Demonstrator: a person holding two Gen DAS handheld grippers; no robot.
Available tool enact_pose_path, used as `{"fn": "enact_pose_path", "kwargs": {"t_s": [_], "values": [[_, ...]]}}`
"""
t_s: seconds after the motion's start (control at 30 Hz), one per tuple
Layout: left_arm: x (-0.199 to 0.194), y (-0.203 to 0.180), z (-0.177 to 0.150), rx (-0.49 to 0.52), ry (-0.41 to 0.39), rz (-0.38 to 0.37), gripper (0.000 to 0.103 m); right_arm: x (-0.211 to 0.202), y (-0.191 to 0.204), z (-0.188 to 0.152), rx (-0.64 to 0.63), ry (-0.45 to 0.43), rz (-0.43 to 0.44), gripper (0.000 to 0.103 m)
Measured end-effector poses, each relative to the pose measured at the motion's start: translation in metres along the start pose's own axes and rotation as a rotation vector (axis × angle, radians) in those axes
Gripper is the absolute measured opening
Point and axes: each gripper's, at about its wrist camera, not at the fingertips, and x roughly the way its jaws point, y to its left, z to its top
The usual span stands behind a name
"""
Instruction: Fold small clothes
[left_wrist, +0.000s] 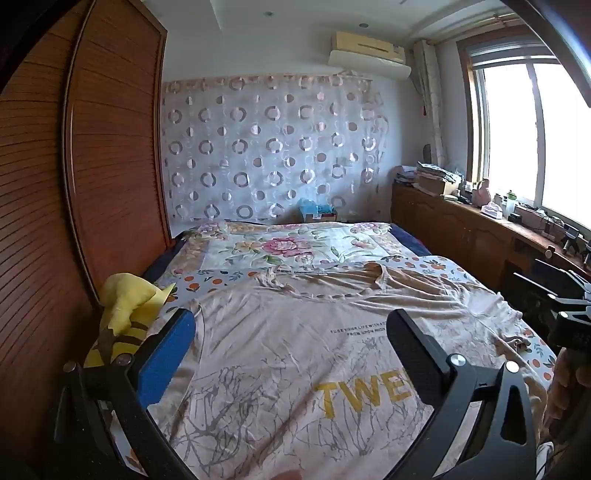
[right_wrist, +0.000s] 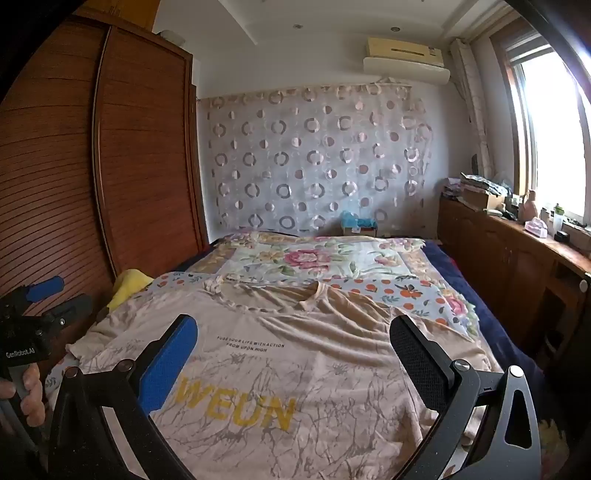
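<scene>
Beige tee (right_wrist: 314, 354) flat on bed (right_wrist: 461, 266), right tool (right_wrist: 295, 358) open above

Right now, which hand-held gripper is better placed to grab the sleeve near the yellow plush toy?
Probably the left hand-held gripper: it hovers open over the T-shirt beside that sleeve and the yellow plush toy. The right hand-held gripper sits farther right.

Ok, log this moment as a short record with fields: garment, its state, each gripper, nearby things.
garment: beige T-shirt with yellow lettering
state: spread flat on the bed, print up, collar toward the far wall, not yet folded
left gripper: open, holding nothing, over the shirt
right gripper: open, holding nothing, over the shirt
nearby: yellow plush toy at the shirt's left; floral quilt beyond the collar
</scene>
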Motion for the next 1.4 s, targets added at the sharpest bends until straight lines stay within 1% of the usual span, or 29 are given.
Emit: {"fn": "enact_pose_path", "kwargs": {"t_s": [0.47,1.13,1.4], "values": [[0.0003,-0.0020,0.0004,-0.004,-0.001,-0.002,0.103,0.0028,-0.0009,-0.0003,-0.008,0.012,0.000,0.103],[0.0008,-0.0006,-0.0001,-0.007,-0.005,-0.002,0.103,0.0004,-0.0007,0.0014,-0.004,0.007,-0.001,0.103],[-0.0022,0.0038,0.0063,-0.006,-0.010,-0.005,0.103,0.0003,-0.0013,0.0009,-0.003,0.006,-0.002,0.103]]}}
